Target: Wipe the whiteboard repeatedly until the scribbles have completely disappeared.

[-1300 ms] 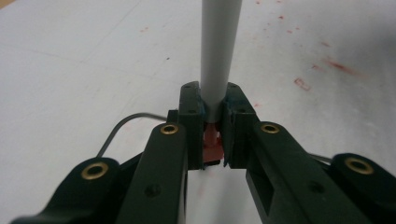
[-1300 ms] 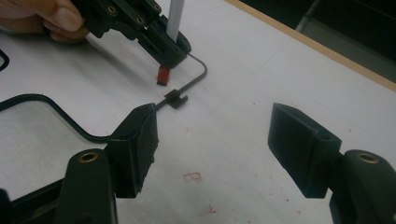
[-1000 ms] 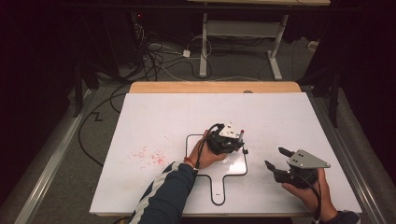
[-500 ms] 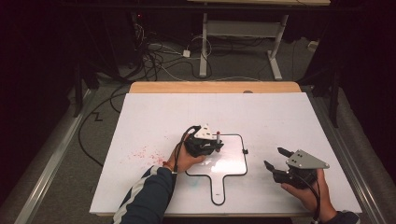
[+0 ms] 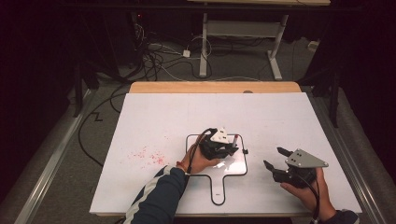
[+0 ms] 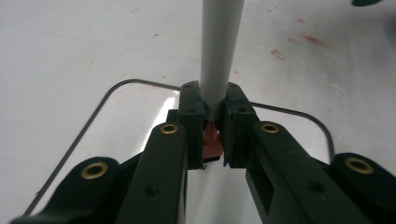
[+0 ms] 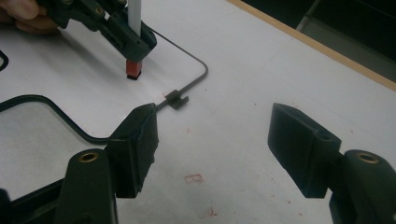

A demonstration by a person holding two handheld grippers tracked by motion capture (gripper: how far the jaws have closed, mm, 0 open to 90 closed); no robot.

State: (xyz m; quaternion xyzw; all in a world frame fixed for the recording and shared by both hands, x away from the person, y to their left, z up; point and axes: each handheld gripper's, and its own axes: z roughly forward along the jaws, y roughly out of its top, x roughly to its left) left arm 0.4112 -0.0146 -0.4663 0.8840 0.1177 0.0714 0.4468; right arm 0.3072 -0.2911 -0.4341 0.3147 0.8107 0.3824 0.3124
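White bench (image 5: pixel 280 116) under your hands, red smudges (image 5: pixel 149 156) at left, your right tongs (image 5: pixel 275 158) released near the front edge, your left tongs (image 5: pixel 233 145) clenched on a white marker (image 6: pixel 219 51) over the small whiteboard (image 5: pixel 233 165), beyond it a dark floor with tangled cables (image 5: pixel 159 56) and a table frame (image 5: pixel 238 32).

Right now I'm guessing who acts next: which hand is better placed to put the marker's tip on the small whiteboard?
Left. The left gripper is shut on the marker above the small whiteboard; the right gripper sits open beside it.
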